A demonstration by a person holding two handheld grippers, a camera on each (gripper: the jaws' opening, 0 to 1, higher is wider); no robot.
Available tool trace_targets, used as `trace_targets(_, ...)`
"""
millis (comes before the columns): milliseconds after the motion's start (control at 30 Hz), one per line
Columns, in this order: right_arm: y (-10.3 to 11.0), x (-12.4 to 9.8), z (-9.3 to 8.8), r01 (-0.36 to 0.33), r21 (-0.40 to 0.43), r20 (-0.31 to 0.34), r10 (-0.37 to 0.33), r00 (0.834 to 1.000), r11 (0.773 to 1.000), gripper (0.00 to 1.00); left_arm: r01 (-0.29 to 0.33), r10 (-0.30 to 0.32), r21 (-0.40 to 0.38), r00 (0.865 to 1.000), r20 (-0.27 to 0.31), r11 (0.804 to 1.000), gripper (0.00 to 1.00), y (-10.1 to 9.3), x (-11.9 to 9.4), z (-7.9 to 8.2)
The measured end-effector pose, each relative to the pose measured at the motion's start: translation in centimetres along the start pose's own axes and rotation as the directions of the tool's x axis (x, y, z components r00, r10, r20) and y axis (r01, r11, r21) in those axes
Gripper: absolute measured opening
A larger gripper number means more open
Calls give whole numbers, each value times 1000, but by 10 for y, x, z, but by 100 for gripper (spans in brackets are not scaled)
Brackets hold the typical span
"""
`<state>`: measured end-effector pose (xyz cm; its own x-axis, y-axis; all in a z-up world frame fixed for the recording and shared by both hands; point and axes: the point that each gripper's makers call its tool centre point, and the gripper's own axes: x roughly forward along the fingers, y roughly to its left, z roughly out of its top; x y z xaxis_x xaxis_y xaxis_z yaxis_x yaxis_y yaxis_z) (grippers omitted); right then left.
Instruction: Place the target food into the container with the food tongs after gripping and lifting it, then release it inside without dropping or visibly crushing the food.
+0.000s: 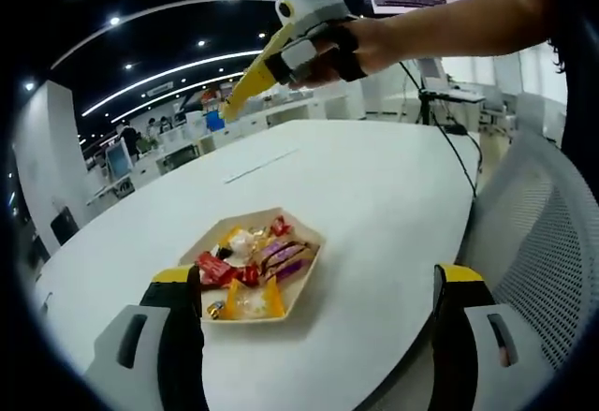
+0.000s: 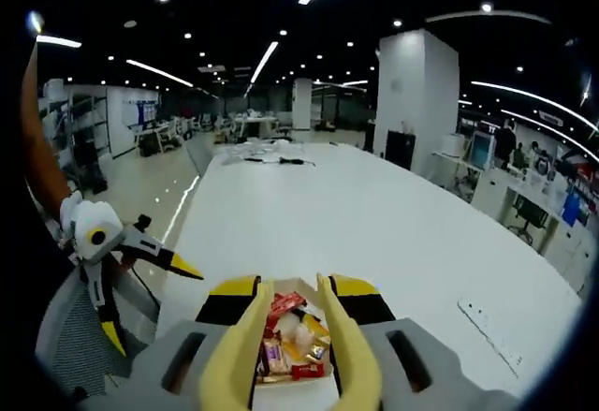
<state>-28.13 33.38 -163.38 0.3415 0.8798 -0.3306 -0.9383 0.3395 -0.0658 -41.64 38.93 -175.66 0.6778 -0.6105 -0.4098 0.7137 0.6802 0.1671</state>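
the left gripper (image 1: 318,313) gapes wide beside the tray (image 1: 304,280) of snacks (image 1: 253,266) on the table (image 1: 374,186). the right gripper (image 2: 292,355) grips yellow tongs (image 2: 290,345), tips parted above the tray.

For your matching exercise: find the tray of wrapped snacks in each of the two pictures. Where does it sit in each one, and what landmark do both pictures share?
Left gripper view: the tray of wrapped snacks lies low and centre-left on the white table, just beyond the left jaw.
Right gripper view: the tray sits at the bottom centre, seen between two yellow tongs arms.
Shared landmark: the white table.
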Motion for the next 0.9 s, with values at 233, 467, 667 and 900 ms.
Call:
trace_targets(233,-1,-40,-16,43,58,37,-45,998,997,27,23,-22,7,1000,-9,1000,99,-5,1,-2)
trace_targets(467,1,-65,-32,126,22,32,-127,991,992,27,39,-39,-20,999,-3,999,99,-6,1,-1)
trace_targets(667,5,-85,-47,240,29,50,-241,969,970,27,45,-44,-37,999,10,998,99,-6,1,1)
trace_targets(900,25,-111,-76,312,64,47,-316,948,948,27,41,-40,-48,999,29,998,99,-4,-1,6)
